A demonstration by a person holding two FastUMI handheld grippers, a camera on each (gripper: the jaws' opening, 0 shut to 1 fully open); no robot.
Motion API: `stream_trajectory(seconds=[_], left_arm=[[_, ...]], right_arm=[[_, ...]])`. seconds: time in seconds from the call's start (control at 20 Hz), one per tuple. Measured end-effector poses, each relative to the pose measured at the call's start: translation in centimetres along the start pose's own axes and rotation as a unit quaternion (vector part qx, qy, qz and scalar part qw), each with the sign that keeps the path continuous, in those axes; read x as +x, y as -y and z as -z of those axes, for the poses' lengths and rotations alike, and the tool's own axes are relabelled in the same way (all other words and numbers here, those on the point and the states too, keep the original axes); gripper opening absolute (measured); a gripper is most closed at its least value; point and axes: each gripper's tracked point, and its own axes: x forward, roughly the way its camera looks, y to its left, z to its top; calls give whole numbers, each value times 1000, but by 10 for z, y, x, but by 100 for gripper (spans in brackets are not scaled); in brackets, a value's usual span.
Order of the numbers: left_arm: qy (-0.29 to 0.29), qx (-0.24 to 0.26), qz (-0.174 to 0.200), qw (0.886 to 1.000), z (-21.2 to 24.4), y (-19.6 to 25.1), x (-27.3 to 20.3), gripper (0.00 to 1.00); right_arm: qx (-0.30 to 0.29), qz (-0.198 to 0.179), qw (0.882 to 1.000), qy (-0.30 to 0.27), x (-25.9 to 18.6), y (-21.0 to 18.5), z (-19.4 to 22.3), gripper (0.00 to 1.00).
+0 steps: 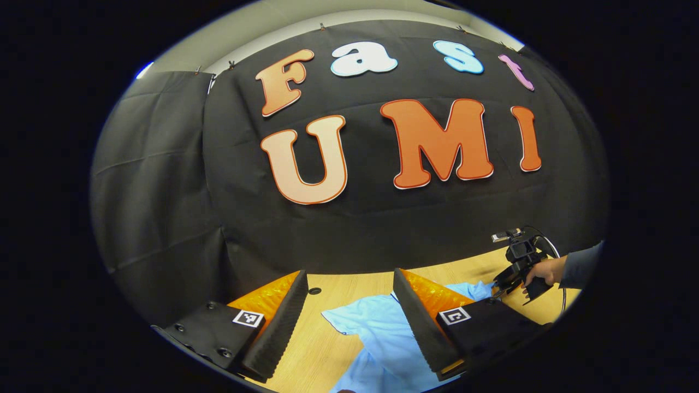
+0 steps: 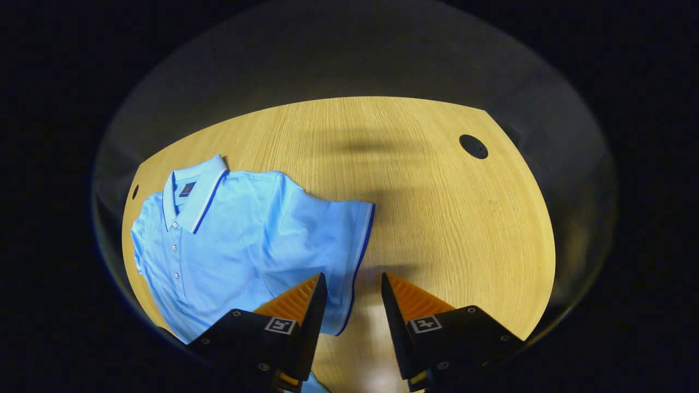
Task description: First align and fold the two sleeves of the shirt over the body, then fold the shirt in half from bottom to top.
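Observation:
A light blue polo shirt (image 2: 240,240) lies face up on the wooden table (image 2: 448,218), collar toward the far left, buttons closed. One short sleeve (image 2: 333,234) is spread out to the right, with a dark-trimmed hem. My right gripper (image 2: 354,281) hovers open just above that hem, and the trim runs down between its fingers. In the left gripper view, my left gripper (image 1: 349,305) is open above the shirt (image 1: 377,333), with the other sleeve lying between its fingers. The right gripper (image 1: 510,285) also shows far right, held by a hand (image 1: 543,270) over the shirt's far edge.
The black cloth wall (image 1: 382,229) stands close behind the table. The tabletop has a round cable hole (image 2: 473,146) at the far right, and a smaller hole (image 2: 135,191) sits by the collar. Bare wood (image 2: 464,262) stretches to the right of the shirt.

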Motion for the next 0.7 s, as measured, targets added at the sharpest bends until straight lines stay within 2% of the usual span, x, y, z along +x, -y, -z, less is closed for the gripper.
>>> stream_trajectory(seconds=[0.1,0.25,0.3,0.4,0.45,0.55,0.7], left_arm=[[-6,-1,-2,1000,5,3,1,100],[-16,-4,-3,1000,11,6,3,100],[-18,-3,-3,1000,10,8,4,100],[-21,-2,-3,1000,11,9,3,100],[-23,-3,-3,1000,12,10,3,100],[-25,-4,-4,1000,14,10,1,100],[-28,2,-9,1000,15,6,-2,100]], right_arm=[[14,2,1000,-12,-1,-3,1,60],[13,8,1000,-10,4,-4,2,46],[11,9,1000,-7,4,-6,1,29],[9,6,1000,-4,4,-10,-1,16],[11,0,1000,-3,3,-11,-2,10],[28,-40,999,-9,-1,-22,-2,4],[34,-68,996,37,-16,-32,-24,3]])
